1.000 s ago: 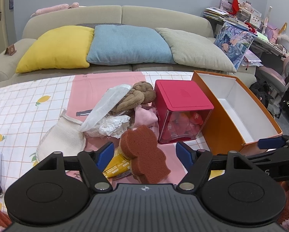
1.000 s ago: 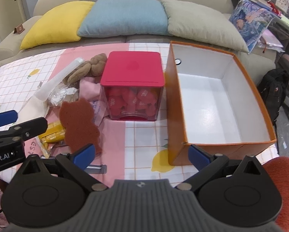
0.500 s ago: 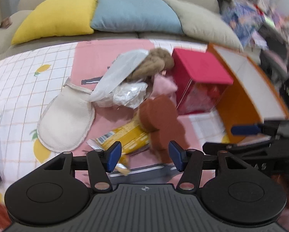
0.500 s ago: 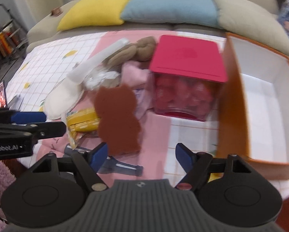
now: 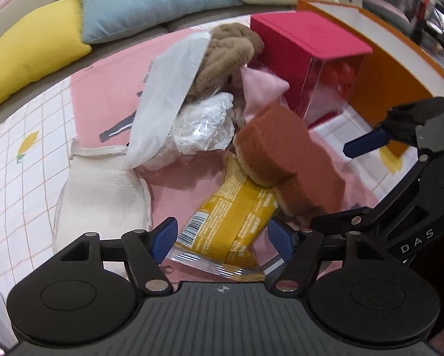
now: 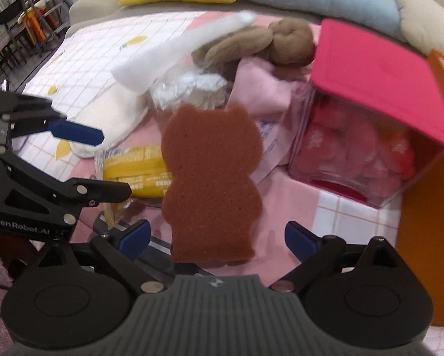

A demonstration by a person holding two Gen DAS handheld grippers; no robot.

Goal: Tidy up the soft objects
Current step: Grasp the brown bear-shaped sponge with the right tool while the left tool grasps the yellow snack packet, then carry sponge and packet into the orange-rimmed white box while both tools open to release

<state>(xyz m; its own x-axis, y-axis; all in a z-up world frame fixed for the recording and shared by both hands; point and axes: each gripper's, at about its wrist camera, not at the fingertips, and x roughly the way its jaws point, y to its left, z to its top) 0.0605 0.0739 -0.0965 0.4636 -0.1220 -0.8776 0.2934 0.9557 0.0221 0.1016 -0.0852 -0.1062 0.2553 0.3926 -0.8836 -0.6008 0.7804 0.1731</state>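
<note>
Both views are taken from cameras mounted behind each gripper's own fingers, tilted steeply down and held close over the checked cloth (image 5: 29, 160). The left wrist view is aimed at the yellow packet (image 5: 230, 216), the right wrist view at the bear-shaped brown sponge (image 6: 211, 178). The sponge, the packet and the red-lidded box (image 6: 379, 89) are shared, and each gripper is caught at the other view's edge
</note>
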